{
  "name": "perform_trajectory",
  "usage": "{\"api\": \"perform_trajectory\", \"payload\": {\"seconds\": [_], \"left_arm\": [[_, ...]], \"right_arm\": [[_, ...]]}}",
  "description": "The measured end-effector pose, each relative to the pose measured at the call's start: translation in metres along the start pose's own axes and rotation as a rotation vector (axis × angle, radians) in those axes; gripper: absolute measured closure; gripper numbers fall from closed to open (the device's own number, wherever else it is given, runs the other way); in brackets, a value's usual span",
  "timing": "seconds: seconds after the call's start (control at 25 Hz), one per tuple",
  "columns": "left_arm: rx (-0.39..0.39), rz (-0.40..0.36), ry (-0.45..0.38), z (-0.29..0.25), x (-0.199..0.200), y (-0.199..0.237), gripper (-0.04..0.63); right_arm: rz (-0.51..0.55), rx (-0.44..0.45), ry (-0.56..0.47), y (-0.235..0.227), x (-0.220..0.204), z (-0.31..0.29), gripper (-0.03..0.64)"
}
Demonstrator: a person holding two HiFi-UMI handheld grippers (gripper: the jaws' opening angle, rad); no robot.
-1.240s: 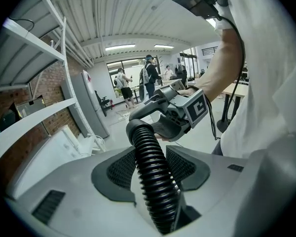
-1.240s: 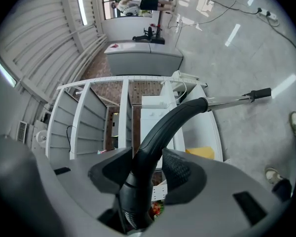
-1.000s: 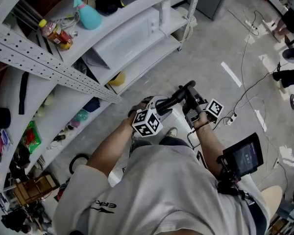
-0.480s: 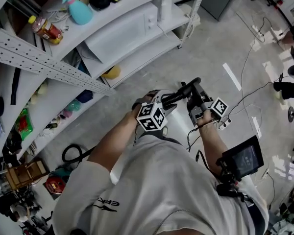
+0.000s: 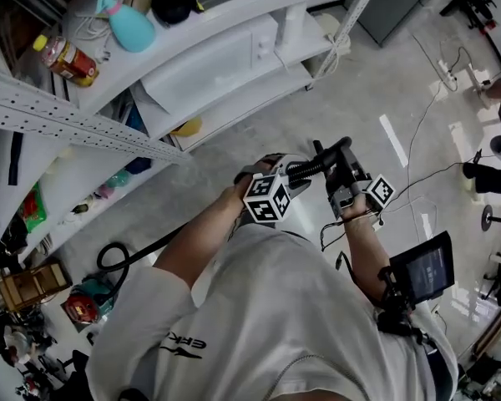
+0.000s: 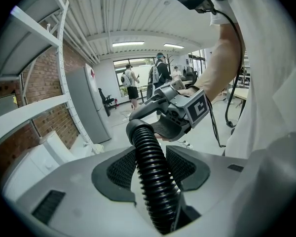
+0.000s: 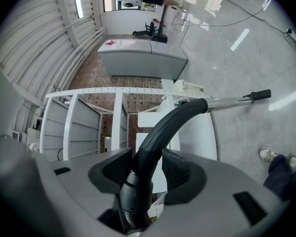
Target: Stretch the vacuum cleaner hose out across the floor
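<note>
Two grippers clamp one long black line. Largest, the white shelving rack [image 5: 67, 115] fills the head view's left, and its shelves carry a teal spray bottle [image 5: 129, 23] and a yellow-capped jar [image 5: 63, 57]. The ribbed vacuum hose [image 5: 117, 253] loops on the floor [image 5: 334, 98] beside the rack's foot and runs diagonally up and right toward the person's hands. Its middle stretch is hidden under the left arm. The left gripper [image 6: 149, 167] pinches the hose near its end. The right gripper [image 7: 147, 169] squeezes the curved handle [image 7: 167, 120], from which a metal wand [image 7: 227, 100] points onward, away from the rack.
</note>
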State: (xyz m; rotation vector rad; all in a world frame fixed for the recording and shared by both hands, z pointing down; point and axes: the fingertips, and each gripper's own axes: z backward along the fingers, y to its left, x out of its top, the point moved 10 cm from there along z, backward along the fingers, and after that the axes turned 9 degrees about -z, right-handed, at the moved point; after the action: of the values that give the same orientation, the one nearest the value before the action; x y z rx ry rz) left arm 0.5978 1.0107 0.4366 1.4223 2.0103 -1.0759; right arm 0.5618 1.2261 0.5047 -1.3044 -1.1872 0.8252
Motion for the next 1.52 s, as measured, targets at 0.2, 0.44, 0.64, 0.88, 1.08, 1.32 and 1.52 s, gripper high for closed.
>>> {"api": "perform_trajectory", "payload": {"seconds": [0.2,0.44,0.64,0.88,1.08,1.32,1.52], "left_arm": [[0.004,0.010,-0.004,-0.015,0.000,0.031,0.405],[0.028,0.034,0.008,-0.044,0.013,0.056,0.405],[0.061,0.053,0.045,-0.081,0.030,0.072,0.405],[0.099,0.095,0.075,-0.130,0.058,0.086,0.405],[0.108,0.114,0.100,-0.162,0.075,0.095,0.405],[0.110,0.132,0.119,-0.198,0.096,0.106,0.405],[0.112,0.138,0.134,-0.228,0.114,0.110,0.405]], "right_arm": [[0.004,-0.009,0.009,0.009,0.024,-0.027,0.430],[0.010,-0.018,0.051,0.018,0.066,-0.047,0.430],[0.005,-0.036,0.107,0.022,0.112,-0.058,0.430],[0.015,-0.058,0.167,0.031,0.172,-0.062,0.430],[0.022,-0.072,0.194,0.033,0.211,-0.061,0.431],[0.020,-0.077,0.211,0.037,0.252,-0.057,0.431],[0.019,-0.082,0.222,0.037,0.286,-0.051,0.431]]}}
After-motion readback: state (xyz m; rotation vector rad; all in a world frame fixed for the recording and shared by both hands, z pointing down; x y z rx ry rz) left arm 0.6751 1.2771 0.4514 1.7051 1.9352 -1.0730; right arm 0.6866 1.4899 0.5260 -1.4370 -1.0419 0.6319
